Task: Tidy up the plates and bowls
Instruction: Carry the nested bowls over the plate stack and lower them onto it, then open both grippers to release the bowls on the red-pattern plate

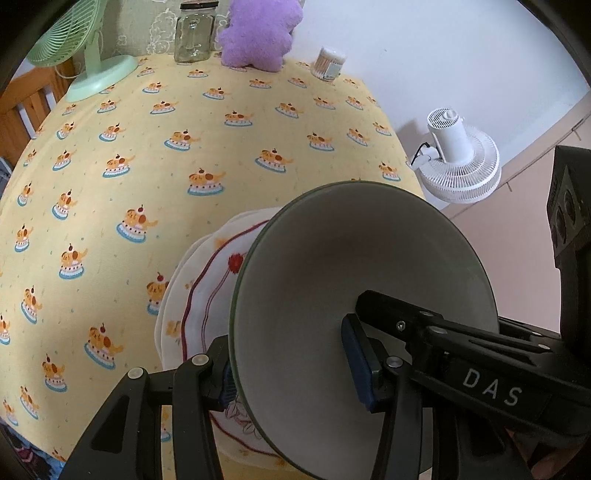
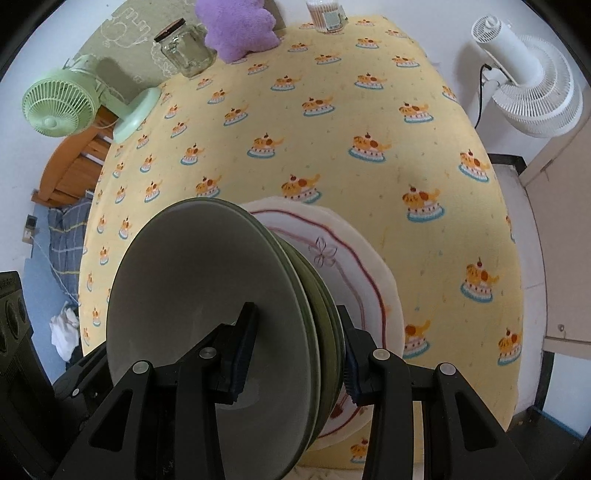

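Left tongs, right tongs both clamped on three stacked green bowls over two plates.

Black fingers (blue pads, silver screws)

A lived-in home room

Around the cake-print tablecloth: plush toy, glass jar, green desk fan, wooden bed frame.

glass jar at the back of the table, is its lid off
No, the glass jar stands upright with its dark lid on.
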